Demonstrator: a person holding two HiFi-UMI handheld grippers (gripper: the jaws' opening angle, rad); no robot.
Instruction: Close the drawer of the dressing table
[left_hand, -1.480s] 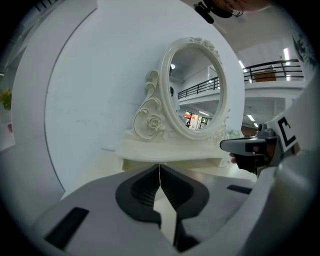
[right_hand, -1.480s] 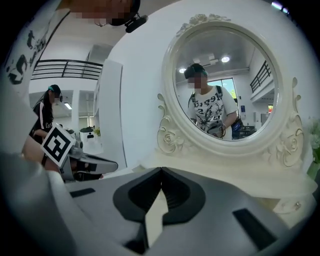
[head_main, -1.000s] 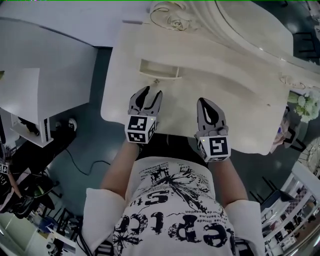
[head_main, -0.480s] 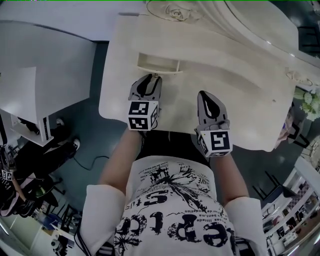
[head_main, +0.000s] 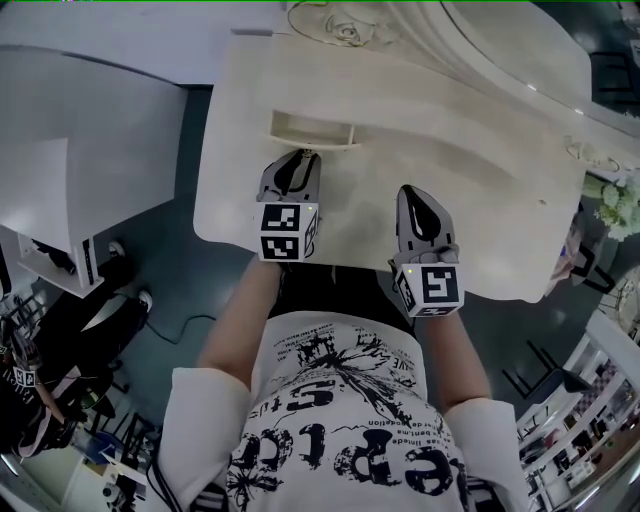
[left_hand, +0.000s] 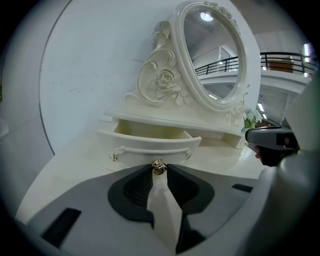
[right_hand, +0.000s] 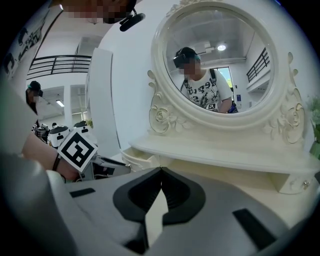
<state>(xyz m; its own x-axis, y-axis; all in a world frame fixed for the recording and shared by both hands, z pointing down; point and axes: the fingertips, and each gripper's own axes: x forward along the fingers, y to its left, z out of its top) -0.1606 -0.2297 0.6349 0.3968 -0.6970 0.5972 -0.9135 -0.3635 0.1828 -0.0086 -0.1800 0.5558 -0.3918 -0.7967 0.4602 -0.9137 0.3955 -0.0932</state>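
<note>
Taking hold of the open drawer before the push
Closing the left gripper — half open, not yet clamped — about the gold knob of that drawer, pulled out at frame centre; right gripper pinched shut, empty. Next — settle the pinch, then push squarely inward.

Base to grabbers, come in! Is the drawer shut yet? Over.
Left gripper closing, knob between its jaws. Right gripper shut, empty. Drawer open, not yet pushed. Nothing seen blocking it.
</note>
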